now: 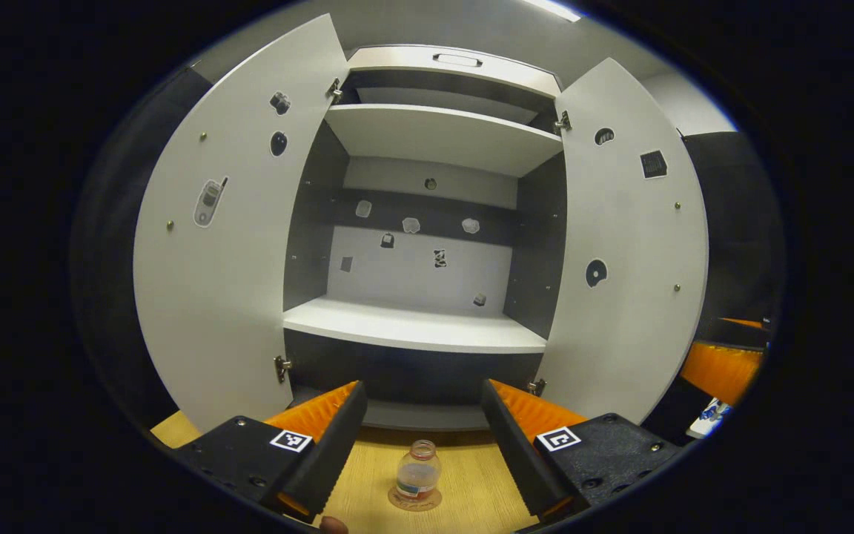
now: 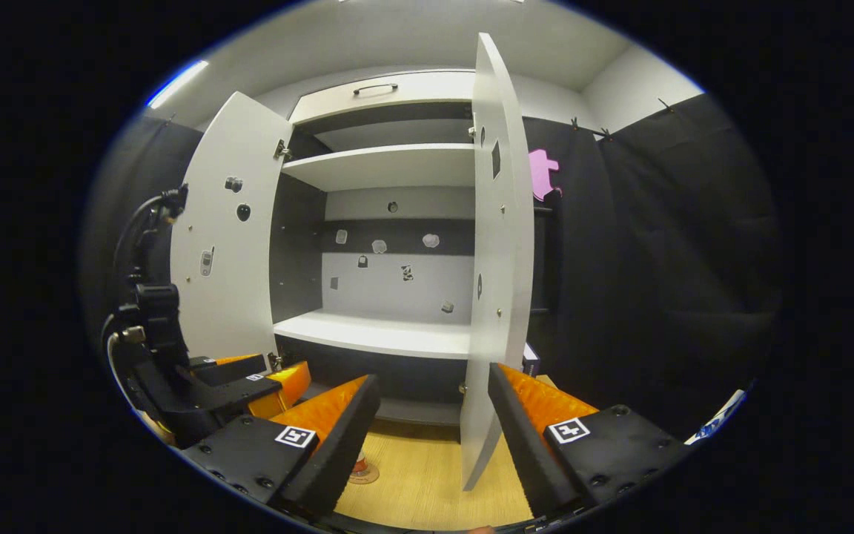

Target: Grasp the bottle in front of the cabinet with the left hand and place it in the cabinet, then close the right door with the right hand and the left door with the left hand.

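Tools wide apart: left tool (image 1: 423, 437) level above bottle (image 1: 417, 475), right tool (image 2: 433, 430) facing right door (image 2: 497, 245).

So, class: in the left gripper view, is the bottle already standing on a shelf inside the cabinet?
No, the bottle stands on the wooden surface in front of the cabinet, between the open left claw's fingers.

Left gripper (image 1: 423, 430) level, pointing forward, fingers (image 1: 327, 445) spread wide, nothing between them. Right gripper (image 2: 433, 430) likewise level, fingers (image 2: 527, 430) parted and unloaded. Left gripper also seen from the right gripper view, low at the left edge.
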